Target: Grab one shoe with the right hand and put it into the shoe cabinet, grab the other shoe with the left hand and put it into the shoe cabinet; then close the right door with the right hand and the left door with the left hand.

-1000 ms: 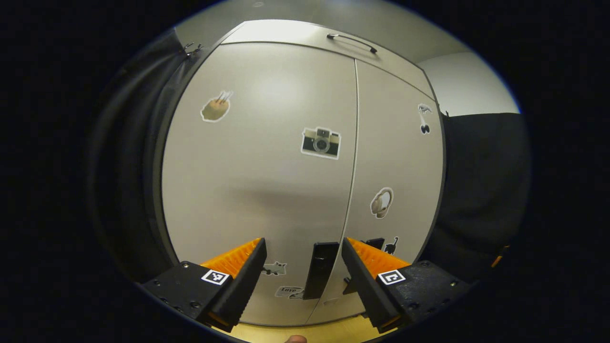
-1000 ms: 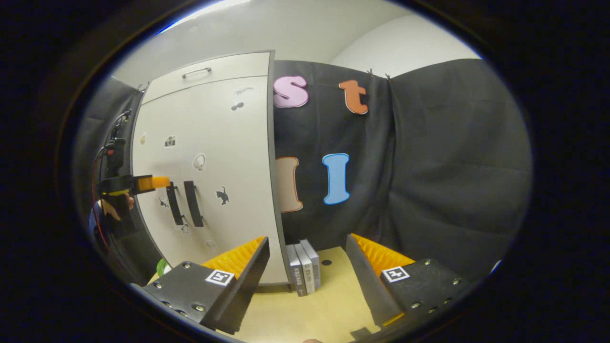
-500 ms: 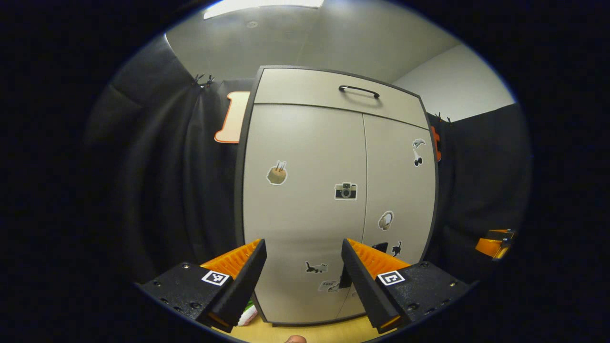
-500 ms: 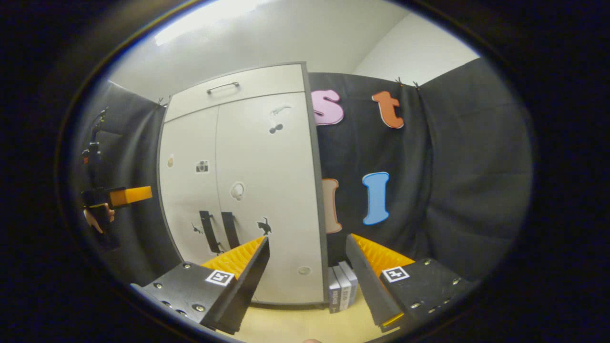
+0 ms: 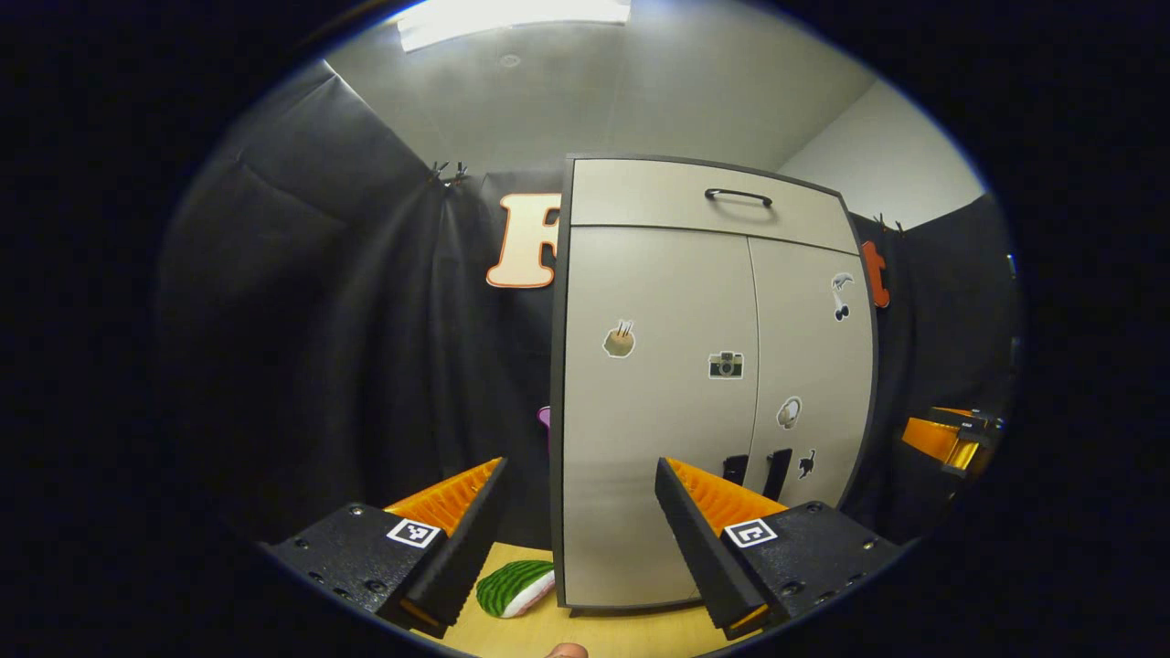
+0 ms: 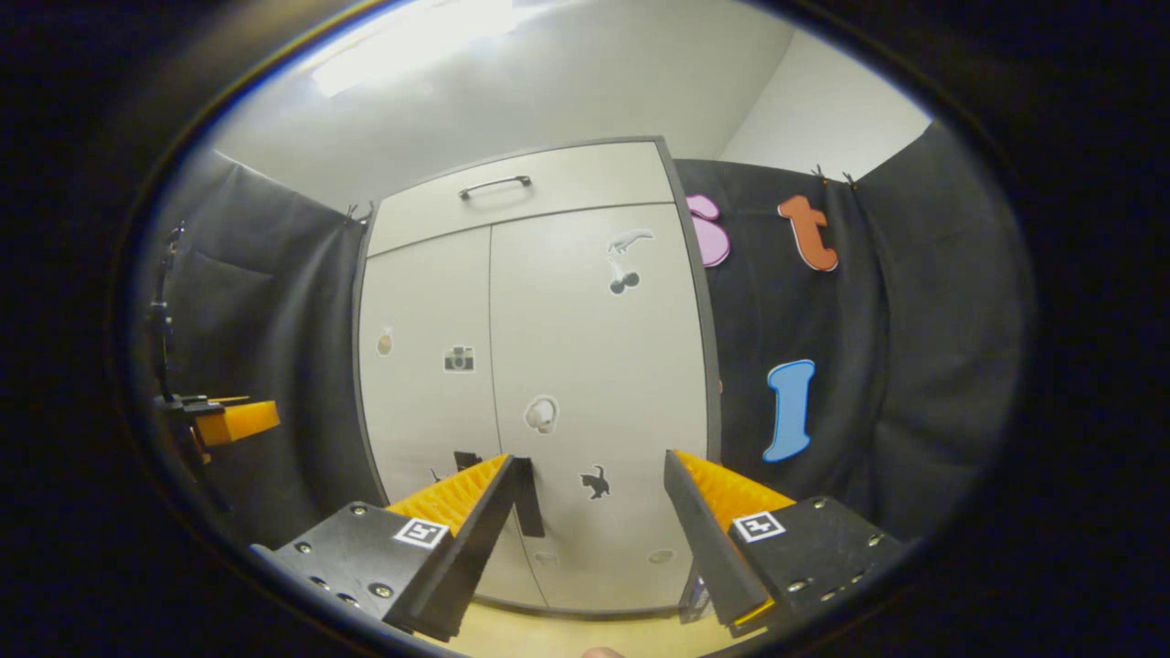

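Left gripper view: the left gripper (image 5: 579,521) has drawn back from the pale grey two-door shoe cabinet (image 5: 704,384), jaws wide and empty. Right gripper (image 6: 590,521), likewise spread and empty, faces both closed doors; the task looks complete, shoes presumably inside.

Right gripper view. The right gripper (image 6: 590,512) sits at 6 o'clock, jaws spread apart with nothing between them. The shoe cabinet (image 6: 535,384) fills the centre, both its left door (image 6: 425,384) and right door (image 6: 599,366) closed, stickers scattered across them. A drawer handle (image 6: 494,185) lies toward 12 o'clock. The left gripper (image 6: 233,422) appears at 9 o'clock, apart from the cabinet.
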Demonstrator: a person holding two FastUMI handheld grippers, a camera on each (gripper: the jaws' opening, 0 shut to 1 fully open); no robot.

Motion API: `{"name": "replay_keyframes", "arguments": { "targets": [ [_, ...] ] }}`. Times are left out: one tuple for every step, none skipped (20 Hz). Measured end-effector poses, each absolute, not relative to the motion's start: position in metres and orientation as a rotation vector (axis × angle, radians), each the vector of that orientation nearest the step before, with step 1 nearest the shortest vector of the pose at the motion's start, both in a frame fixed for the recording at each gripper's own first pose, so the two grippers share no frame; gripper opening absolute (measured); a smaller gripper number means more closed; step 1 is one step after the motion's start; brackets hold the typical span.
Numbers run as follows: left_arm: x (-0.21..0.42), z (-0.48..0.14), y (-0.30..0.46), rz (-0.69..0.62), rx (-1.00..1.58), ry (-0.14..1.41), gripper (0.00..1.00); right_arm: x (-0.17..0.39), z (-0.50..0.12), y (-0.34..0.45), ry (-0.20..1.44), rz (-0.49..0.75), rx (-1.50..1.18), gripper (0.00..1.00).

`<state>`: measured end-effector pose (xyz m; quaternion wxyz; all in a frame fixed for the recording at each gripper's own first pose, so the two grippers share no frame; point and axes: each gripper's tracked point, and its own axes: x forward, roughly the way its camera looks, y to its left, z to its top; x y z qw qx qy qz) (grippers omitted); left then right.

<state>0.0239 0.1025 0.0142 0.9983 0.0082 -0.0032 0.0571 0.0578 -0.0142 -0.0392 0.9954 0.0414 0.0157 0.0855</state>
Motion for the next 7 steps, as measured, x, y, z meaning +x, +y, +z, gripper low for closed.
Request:
{"name": "replay_keyframes", "arguments": {
  "targets": [
    [0.023,0.013,0.102,0.113,0.018,-0.008,0.97,0.057,-0.037,-0.014,0.025,0.172,0.086,1.0],
    [0.023,0.011,0.102,0.114,0.019,-0.001,0.97,0.056,-0.036,-0.013,0.024,0.177,0.088,0.97],
    [0.023,0.01,0.101,0.114,0.02,0.001,0.97,0.056,-0.036,-0.013,0.024,0.178,0.093,0.97],
    [0.024,0.01,0.099,0.115,0.021,0.001,0.97,0.055,-0.035,-0.015,0.025,0.175,0.096,0.97],
    [0.024,0.01,0.098,0.117,0.024,-0.001,0.97,0.055,-0.035,-0.016,0.025,0.171,0.096,0.97],
    [0.025,0.011,0.094,0.113,0.027,-0.004,0.97,0.055,-0.035,-0.018,0.026,0.166,0.094,0.97],
    [0.027,0.01,0.089,0.105,0.03,-0.005,0.97,0.054,-0.036,-0.019,0.024,0.162,0.091,0.97]
  ]
}}
